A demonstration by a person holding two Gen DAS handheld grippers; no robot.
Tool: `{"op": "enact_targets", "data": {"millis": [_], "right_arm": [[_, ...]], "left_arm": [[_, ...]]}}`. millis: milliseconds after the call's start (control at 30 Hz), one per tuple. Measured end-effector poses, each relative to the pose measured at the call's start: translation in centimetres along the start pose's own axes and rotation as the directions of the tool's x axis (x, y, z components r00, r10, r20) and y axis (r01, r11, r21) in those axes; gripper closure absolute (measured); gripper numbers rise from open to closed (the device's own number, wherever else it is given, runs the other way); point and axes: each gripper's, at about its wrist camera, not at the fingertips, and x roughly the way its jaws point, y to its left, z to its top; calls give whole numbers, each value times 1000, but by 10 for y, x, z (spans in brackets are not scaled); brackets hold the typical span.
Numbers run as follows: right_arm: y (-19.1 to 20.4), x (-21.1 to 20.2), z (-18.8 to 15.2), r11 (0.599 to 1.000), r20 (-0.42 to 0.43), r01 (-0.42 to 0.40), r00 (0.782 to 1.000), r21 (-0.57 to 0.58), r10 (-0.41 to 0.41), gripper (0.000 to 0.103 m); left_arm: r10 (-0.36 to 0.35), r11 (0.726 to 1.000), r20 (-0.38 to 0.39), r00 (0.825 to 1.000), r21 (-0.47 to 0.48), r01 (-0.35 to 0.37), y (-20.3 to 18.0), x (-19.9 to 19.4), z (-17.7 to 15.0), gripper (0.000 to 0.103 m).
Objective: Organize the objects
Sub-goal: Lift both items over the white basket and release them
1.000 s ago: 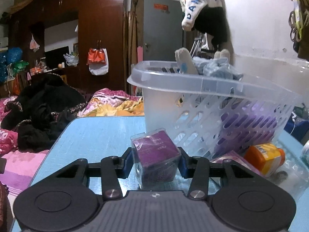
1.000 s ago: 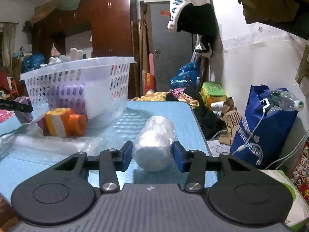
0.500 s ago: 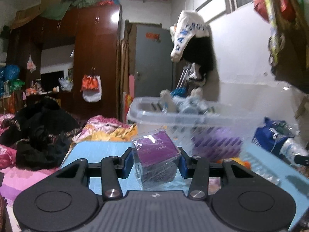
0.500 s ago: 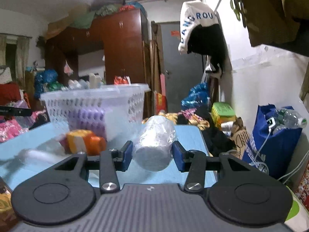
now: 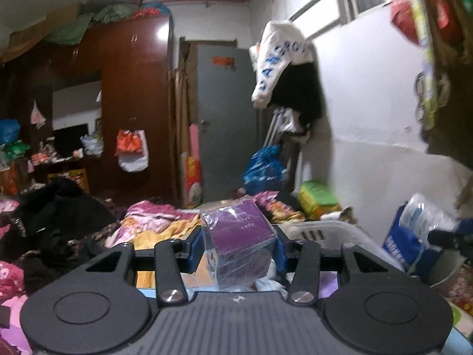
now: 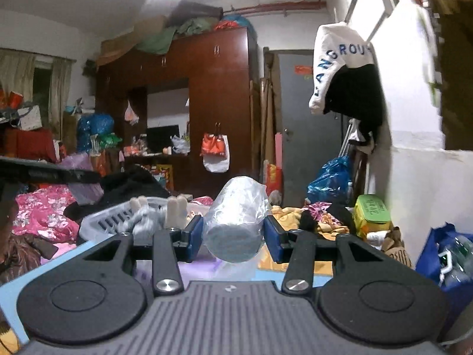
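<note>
Fingers of the left gripper [image 5: 236,247] are clamped on a purple box [image 5: 238,245] in clear wrap, held up in the air. Beyond and below it lies the white basket [image 5: 334,230], its rim just right of the box. The right gripper [image 6: 233,238] pinches a wrapped roll [image 6: 235,222] between its 2 blue pads [image 6: 195,238], also raised. Past it sits the basket [image 6: 100,222] with a soft toy [image 6: 156,213] inside, above the blue table [image 6: 17,287]. Farther back stand a wardrobe [image 6: 218,97] and grey door [image 6: 304,136].
</note>
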Motion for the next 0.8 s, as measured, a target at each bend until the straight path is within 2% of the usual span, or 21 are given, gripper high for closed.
{"op": "enact_targets", "data": {"millis": [100, 267, 367, 433, 467, 500, 533, 600, 700, 800], "right_arm": [[3, 32, 11, 1000, -39, 4, 999, -15, -5, 55], [2, 74, 10, 999, -152, -32, 988, -11, 30, 55], [2, 90, 7, 1000, -191, -22, 981, -14, 19, 55], [2, 96, 4, 1000, -201, -14, 979, -5, 13, 54], [1, 97, 4, 1000, -205, -18, 979, 5, 19, 53], [2, 95, 3, 1000, -206, -20, 978, 15, 23, 51], [1, 95, 2, 1000, -204, -22, 979, 17, 25, 48], [-1, 91, 1, 1000, -194, -20, 981, 8, 21, 23], [-1, 76, -1, 1000, -161, -19, 987, 20, 22, 12], [-5, 45, -10, 995, -111, -79, 990, 67, 86, 0]], "left_arm": [[36, 999, -42, 998, -11, -37, 7, 21, -1, 53], [41, 999, -102, 994, -27, -44, 18, 41, -10, 53], [18, 998, -133, 991, -49, -24, 24, 52, -11, 52], [17, 999, -141, 990, -39, -23, 26, 55, -14, 41], [20, 999, -137, 990, -35, -25, 26, 55, -16, 23], [19, 999, -121, 992, -31, -23, 26, 52, -18, 17], [16, 999, -107, 994, -28, -19, 24, 49, -19, 17], [2, 1000, -75, 997, -30, -5, 22, 38, -20, 17], [-15, 999, -10, 1000, -33, 15, 18, 10, -25, 17], [-68, 997, 24, 997, -26, 69, 10, -21, -44, 15]]}}
